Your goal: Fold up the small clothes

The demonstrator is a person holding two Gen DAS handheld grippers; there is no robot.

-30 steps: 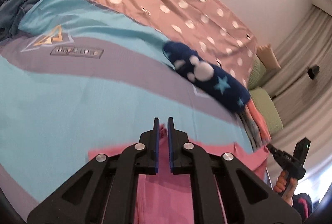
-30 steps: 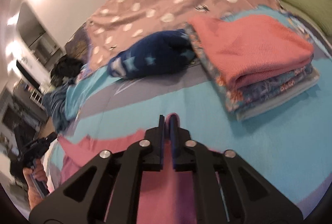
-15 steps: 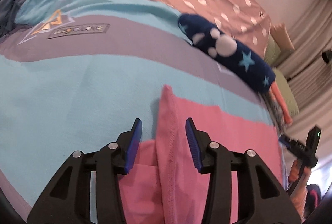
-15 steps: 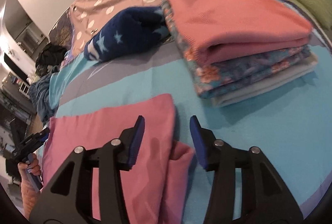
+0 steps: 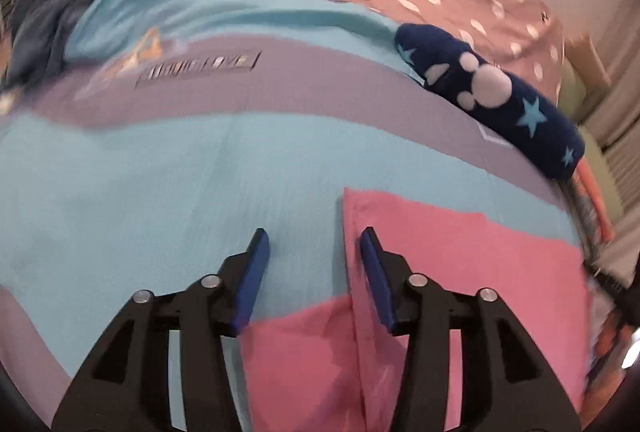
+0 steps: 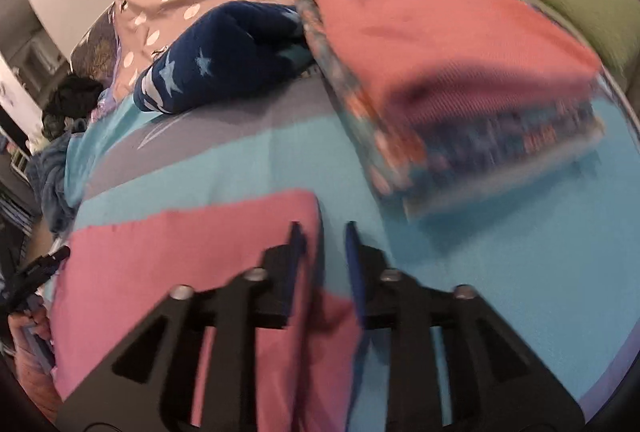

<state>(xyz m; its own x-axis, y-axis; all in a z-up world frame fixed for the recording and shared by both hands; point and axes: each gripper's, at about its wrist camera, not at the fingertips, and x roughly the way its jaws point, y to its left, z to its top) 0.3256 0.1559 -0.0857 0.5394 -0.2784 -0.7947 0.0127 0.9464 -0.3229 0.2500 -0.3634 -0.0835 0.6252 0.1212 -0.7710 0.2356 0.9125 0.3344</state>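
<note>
Both our grippers open above the flat pink cotton garment.

Left gripper, right gripper hold nothing; the loose fold at six o'clock may spring open if snagged.

stack of folded clothes: motion-blurred | pink garment: cut off at bottom edge

— How many pieces are on your bed?
— I count one pink garment, one navy starred bundle, and one folded stack.
— And your tongs?
— Two: left tongs, right tongs.
</note>
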